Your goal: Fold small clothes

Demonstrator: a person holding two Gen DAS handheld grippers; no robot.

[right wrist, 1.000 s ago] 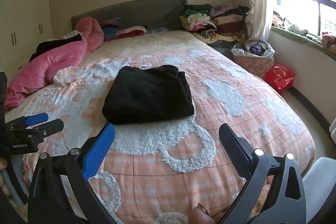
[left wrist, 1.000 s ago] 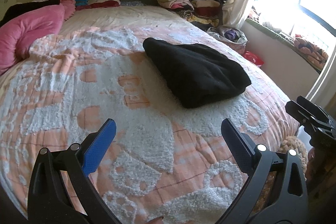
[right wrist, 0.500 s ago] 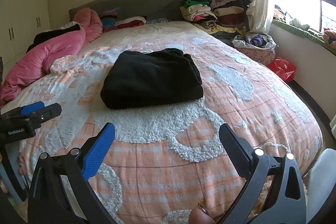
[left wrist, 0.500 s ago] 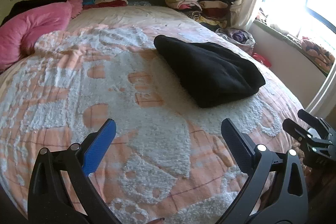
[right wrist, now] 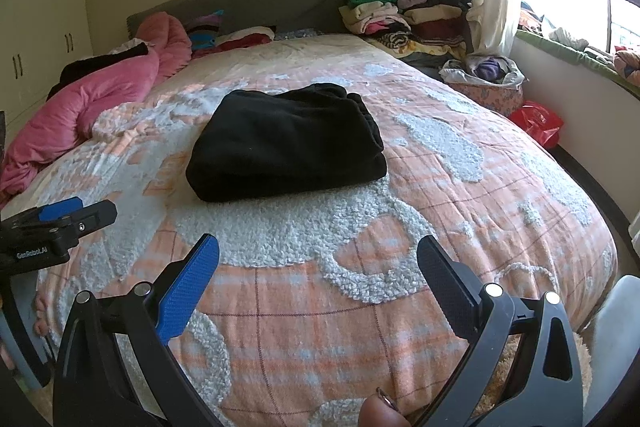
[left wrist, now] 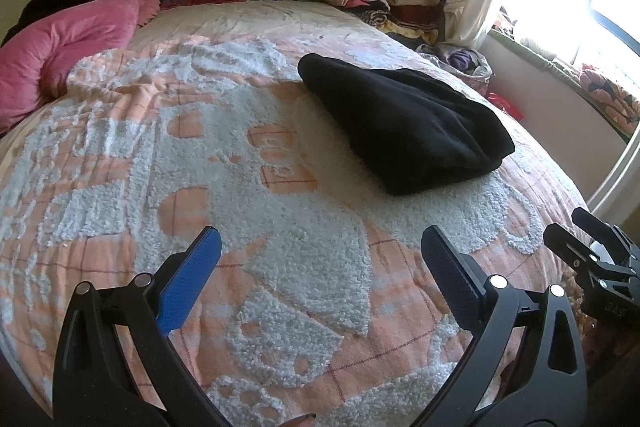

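Both claws hover low over the near end of the bed [right wrist: 460, 187], jaws spread wide and holding nothing. The left claw [left wrist: 320, 259] shows at the left edge of the right wrist view, and the right claw [right wrist: 318, 267] sits level beside it. Ahead of both, well apart from the fingertips, a folded black garment [right wrist: 284, 143] lies on the orange-and-white bedspread [left wrist: 240, 187]. Farther off, a pink duvet [left wrist: 68, 43] lies bunched at the left, and stacked clothes [right wrist: 404, 13] rise beside the grey headboard [right wrist: 256, 3].

Both views share bed [left wrist: 280, 187].
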